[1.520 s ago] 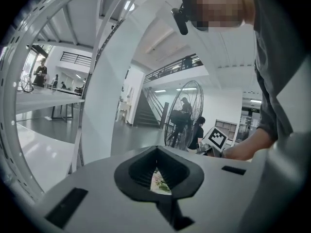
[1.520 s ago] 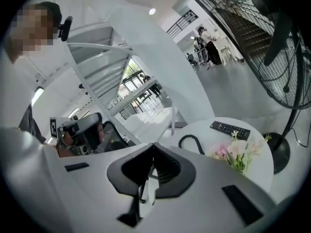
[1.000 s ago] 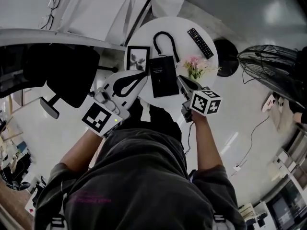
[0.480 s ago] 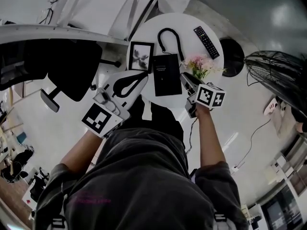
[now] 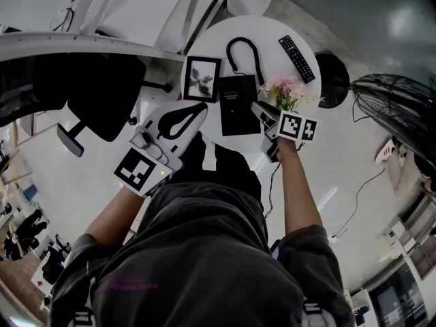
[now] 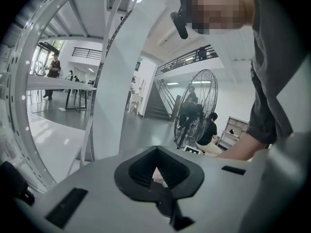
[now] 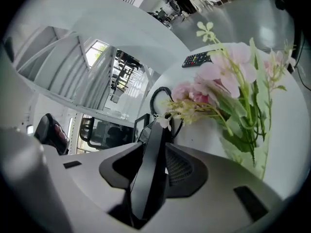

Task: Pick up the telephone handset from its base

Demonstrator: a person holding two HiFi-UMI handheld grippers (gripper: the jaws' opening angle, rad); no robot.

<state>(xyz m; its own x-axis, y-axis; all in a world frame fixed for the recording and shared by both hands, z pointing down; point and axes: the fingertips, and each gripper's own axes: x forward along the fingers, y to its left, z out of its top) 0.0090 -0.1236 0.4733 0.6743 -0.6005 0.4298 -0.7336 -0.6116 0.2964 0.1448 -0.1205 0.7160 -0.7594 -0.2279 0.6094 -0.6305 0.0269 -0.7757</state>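
Since half a second ago, the right gripper (image 5: 261, 111) is sitting a little further in over the round white table (image 5: 270, 61), its marker cube (image 5: 297, 127) now just below the pink flowers (image 5: 289, 92). Meanwhile the left gripper (image 5: 201, 108) is hanging where it was, off the table's near-left edge.

Seen through the right gripper view, the jaws are closing on the black telephone handset (image 7: 148, 164). It is running as a narrow bar up between the two pads towards the coiled cord (image 5: 242, 50). From the head view, this gripper's tip is touching the right edge of the black telephone base (image 5: 236, 104). There the handset is blending into the base, so it is not possible to tell whether it is resting on the base or already clear of it.

The left gripper's jaws are meeting at their tips with nothing between them. Its own view is pointing away from the table, towards a large standing fan (image 6: 197, 106).

On the table, a picture frame (image 5: 201, 79) is lying just left of the base. A remote control (image 5: 296, 50) is lying at the far right rim, well apart from the cord.
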